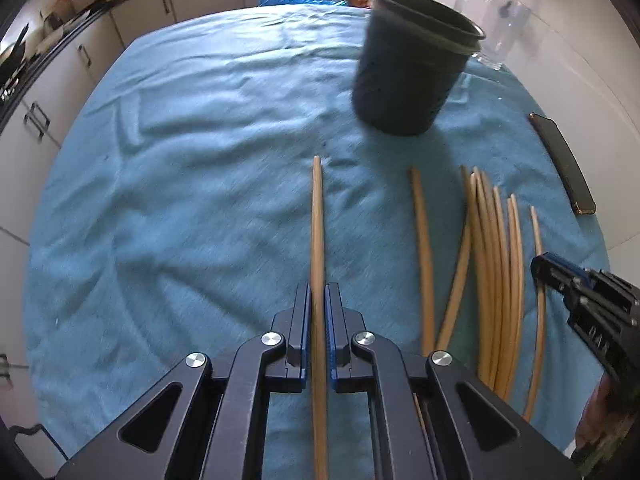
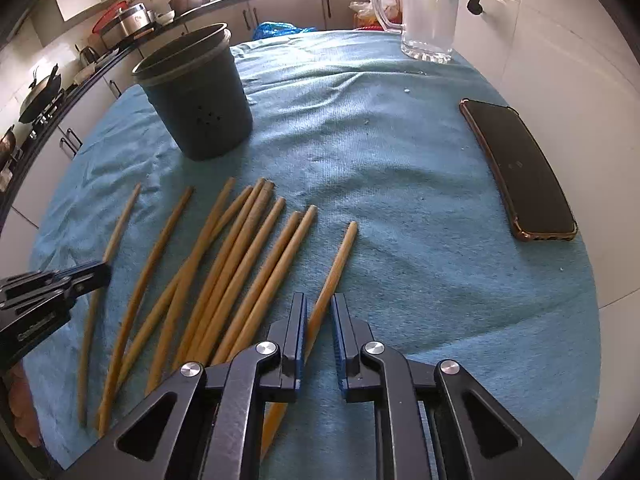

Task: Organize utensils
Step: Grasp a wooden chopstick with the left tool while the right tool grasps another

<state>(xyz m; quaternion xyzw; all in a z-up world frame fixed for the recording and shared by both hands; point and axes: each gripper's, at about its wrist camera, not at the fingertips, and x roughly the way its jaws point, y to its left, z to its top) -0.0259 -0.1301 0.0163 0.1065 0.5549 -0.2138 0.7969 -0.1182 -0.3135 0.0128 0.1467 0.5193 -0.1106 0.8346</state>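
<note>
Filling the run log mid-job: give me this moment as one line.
left hand-held gripper: shut on chopstick | right hand-held gripper: open around rightmost chopstick | dark cup: upright | phone: right

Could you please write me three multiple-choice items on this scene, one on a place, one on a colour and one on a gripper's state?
1. Where does the phone lie relative to the loose chopsticks, seen from the right wrist?
A. To their right
B. To their left
C. On top of them

2. What colour is the cloth?
A. Red
B. Blue
C. White

3. What is the left gripper doing?
A. Open over bare cloth
B. Shut on the pot
C. Shut on one chopstick

Answers: 1 A, the phone sits by the cloth's right edge. 2 B, blue all over. 3 C, its pads press one stick from both sides.
</note>
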